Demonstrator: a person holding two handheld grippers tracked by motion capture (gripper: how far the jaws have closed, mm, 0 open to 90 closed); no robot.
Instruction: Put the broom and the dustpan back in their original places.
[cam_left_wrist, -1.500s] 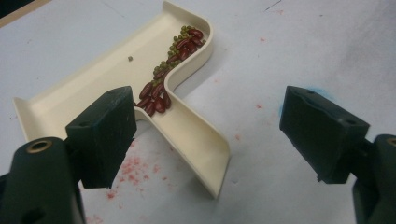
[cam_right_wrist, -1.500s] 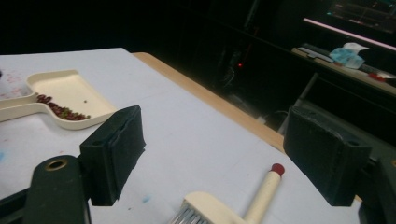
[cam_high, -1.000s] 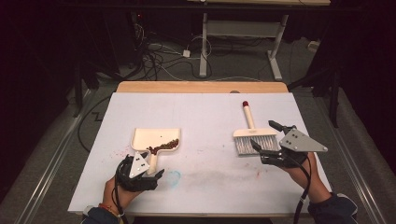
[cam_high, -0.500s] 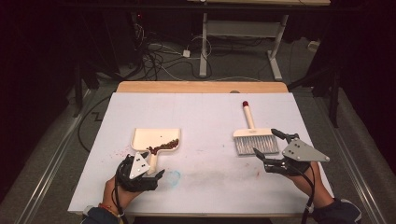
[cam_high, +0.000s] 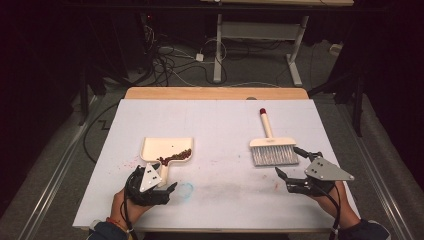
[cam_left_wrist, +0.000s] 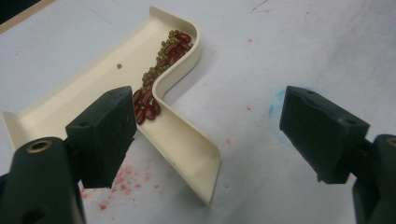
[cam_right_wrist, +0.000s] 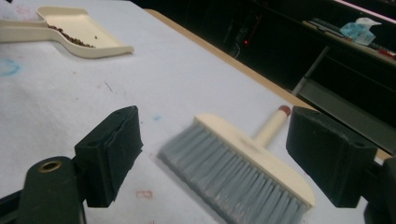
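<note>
- Left claw (cam_high: 159, 189): I hold it wide open and empty at the near end of the cream dustpan (cam_high: 167, 151); the handle lies between its jaws but is not gripped.
- Right claw (cam_high: 292, 167): also wide open and empty, just beside the grey bristles of the hand brush (cam_high: 272, 148), which lies flat on the white tabletop (cam_high: 220, 120).
- Step in hand, as I judge it: if lifting the pan, I should close squarely on the handle and keep it level.
- Contents: red kidney beans (cam_left_wrist: 161, 60) and small green beans sit along the pan's rear wall and into the handle channel.
</note>
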